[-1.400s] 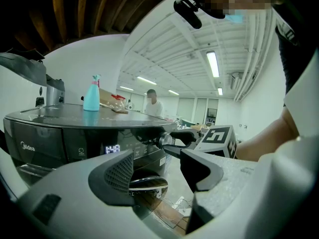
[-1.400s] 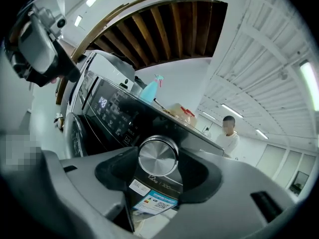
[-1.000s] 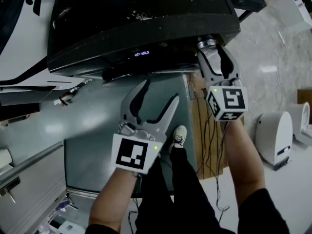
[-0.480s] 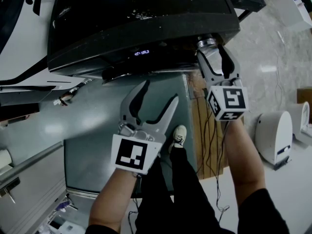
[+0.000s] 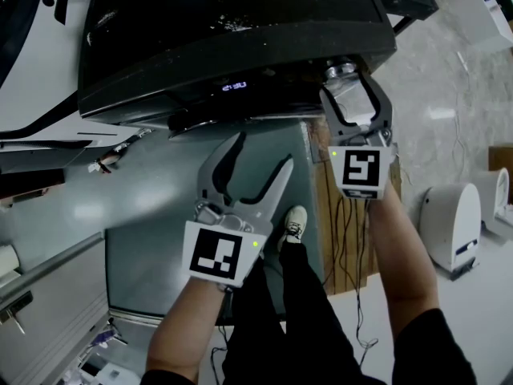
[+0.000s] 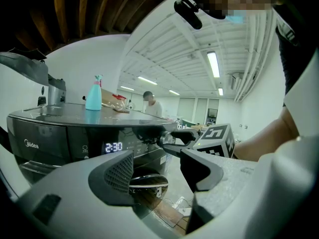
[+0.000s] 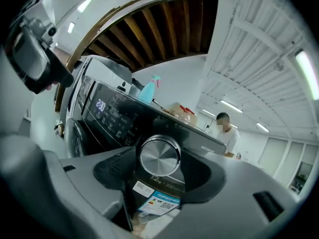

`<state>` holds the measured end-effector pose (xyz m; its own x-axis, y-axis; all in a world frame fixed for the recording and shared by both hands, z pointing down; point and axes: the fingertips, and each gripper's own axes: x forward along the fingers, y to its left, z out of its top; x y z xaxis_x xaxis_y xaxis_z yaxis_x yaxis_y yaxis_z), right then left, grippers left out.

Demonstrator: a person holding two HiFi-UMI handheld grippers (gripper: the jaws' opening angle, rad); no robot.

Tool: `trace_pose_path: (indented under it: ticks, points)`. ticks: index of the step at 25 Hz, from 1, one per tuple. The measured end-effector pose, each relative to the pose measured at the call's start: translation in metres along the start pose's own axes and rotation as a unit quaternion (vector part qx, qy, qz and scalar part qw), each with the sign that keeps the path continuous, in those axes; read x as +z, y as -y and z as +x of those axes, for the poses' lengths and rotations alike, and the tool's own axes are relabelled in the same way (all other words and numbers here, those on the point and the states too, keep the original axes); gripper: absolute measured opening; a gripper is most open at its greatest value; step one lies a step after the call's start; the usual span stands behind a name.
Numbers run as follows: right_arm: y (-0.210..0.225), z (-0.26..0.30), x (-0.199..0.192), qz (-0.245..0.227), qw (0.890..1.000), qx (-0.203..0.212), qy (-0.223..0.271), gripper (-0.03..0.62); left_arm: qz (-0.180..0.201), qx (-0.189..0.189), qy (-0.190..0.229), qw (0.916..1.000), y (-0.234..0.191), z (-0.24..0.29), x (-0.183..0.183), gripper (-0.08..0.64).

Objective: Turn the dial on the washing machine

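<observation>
The black washing machine (image 5: 240, 30) fills the top of the head view, and its display (image 5: 233, 87) is lit. Its round silver dial (image 5: 341, 72) sits at the panel's right end. My right gripper (image 5: 350, 87) reaches up to it, one jaw on each side. In the right gripper view the dial (image 7: 159, 156) sits centred between the jaws of my right gripper (image 7: 159, 172), with a slim gap on each side, so the gripper is open around it. My left gripper (image 5: 263, 152) hangs open and empty below the panel. In the left gripper view, my left gripper (image 6: 157, 176) also shows nothing between its jaws.
A blue spray bottle (image 6: 93, 93) and a bag stand on the machine's top. A person (image 7: 224, 128) stands far behind. On the floor lie a wooden pallet (image 5: 329, 215) with cables and a white device (image 5: 453, 223). My shoe (image 5: 295, 223) is below the door.
My right gripper has rolled about its own axis at the dial, so its marker cube now faces the camera squarely. The left gripper has not moved.
</observation>
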<state>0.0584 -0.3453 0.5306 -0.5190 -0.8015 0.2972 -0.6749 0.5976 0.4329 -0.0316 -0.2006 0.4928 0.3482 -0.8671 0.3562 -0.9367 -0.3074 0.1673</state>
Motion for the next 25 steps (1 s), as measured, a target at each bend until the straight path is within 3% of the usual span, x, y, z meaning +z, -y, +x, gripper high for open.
trace_pose_path:
  ticks: [3,9,12,15,17,25]
  points:
    - [0.0,0.003,0.001,-0.016,1.0,-0.008,-0.004,0.275,-0.001,0.0,-0.001,1.0,-0.001,0.001,-0.001,0.275]
    - [0.002,0.002,0.001,0.008,1.0,-0.011,0.002,0.264,-0.002,0.0,-0.002,1.0,-0.001,0.002,-0.002,0.275]
    - [0.004,0.003,0.003,0.081,0.996,0.004,0.023,0.264,-0.002,0.0,-0.002,1.0,-0.002,0.003,-0.001,0.275]
    - [0.009,0.004,0.0,0.188,0.981,0.022,0.043,0.265,-0.002,0.0,-0.001,1.0,-0.002,0.004,-0.001,0.275]
    - [0.011,0.004,-0.001,0.221,0.974,0.026,0.046,0.267,-0.003,0.0,-0.001,1.0,-0.002,0.004,0.0,0.275]
    - [0.009,-0.003,0.002,0.21,0.976,0.034,0.041,0.268,0.001,0.001,0.002,1.0,0.002,0.0,0.007,0.275]
